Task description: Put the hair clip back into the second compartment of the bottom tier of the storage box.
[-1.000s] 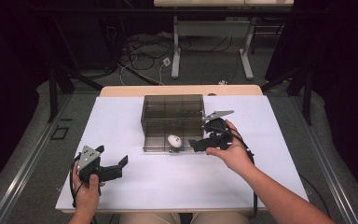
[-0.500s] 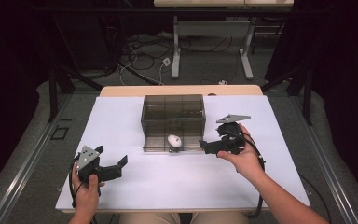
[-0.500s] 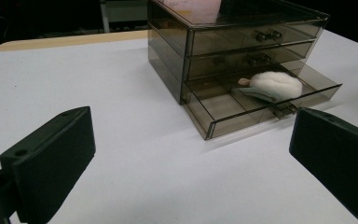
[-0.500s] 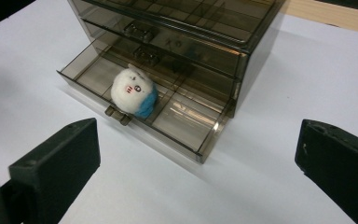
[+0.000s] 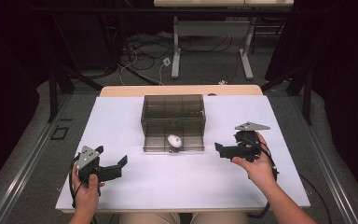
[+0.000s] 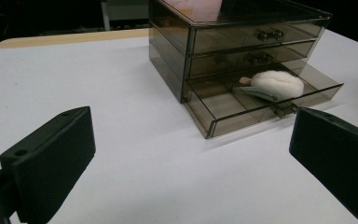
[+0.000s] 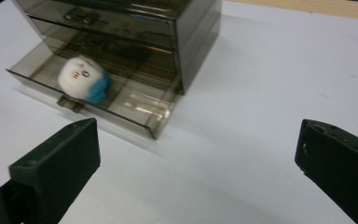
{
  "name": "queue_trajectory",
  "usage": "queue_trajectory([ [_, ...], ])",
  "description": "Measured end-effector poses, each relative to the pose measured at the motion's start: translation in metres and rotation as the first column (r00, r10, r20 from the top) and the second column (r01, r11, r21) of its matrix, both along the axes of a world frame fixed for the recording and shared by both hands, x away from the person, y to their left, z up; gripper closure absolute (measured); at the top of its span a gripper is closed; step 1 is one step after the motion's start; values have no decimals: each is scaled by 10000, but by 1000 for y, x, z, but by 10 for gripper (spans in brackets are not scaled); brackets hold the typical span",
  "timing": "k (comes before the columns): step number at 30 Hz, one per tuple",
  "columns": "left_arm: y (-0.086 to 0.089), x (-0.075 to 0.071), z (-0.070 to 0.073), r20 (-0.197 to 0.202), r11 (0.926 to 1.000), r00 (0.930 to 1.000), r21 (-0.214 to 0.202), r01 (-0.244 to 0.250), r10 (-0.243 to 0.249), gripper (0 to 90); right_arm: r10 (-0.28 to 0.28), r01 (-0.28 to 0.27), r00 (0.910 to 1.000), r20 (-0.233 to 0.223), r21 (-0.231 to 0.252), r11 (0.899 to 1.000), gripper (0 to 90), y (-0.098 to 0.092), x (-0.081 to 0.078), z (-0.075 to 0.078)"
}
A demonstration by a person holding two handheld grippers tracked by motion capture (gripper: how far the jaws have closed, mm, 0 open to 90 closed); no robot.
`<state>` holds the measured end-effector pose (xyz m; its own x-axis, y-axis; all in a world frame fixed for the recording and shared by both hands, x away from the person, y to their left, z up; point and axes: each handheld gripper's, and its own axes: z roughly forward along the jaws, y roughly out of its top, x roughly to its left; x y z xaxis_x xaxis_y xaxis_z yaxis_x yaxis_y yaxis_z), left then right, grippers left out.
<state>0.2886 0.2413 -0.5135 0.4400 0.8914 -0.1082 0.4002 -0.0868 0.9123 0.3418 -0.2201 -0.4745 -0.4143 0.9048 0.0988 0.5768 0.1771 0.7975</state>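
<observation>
Lying in the open bottom drawer [image 6: 265, 109] of the smoky drawer chest [image 5: 173, 116] is a white plush toy [image 5: 174, 140]; left claw [image 5: 114, 165] and right claw [image 5: 220, 150] are both gaping, empty, over the desk [image 5: 177, 182].

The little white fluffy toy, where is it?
The fluffy toy lies in the pulled-out bottom drawer of the smoky drawer box, mid-table between both grippers.

Drawer box [image 6: 242, 51] smoky clear glossy plastic; toy [image 6: 274, 84] fluffy white plush; tabletop [image 5: 121, 126] matt white
</observation>
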Motion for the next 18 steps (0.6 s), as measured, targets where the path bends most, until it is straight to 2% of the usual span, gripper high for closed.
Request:
queue_trajectory([
  [8,0,0,-1,-53,10000,10000,18,-42,42,4,-761,762,9971,-71,135,9970,0,-25,-7,-16],
  [18,1,1,-1,-102,10000,9999,11,-76,76,4,-1626,1621,9867,-16,941,9823,4,-51,-20,-31],
])
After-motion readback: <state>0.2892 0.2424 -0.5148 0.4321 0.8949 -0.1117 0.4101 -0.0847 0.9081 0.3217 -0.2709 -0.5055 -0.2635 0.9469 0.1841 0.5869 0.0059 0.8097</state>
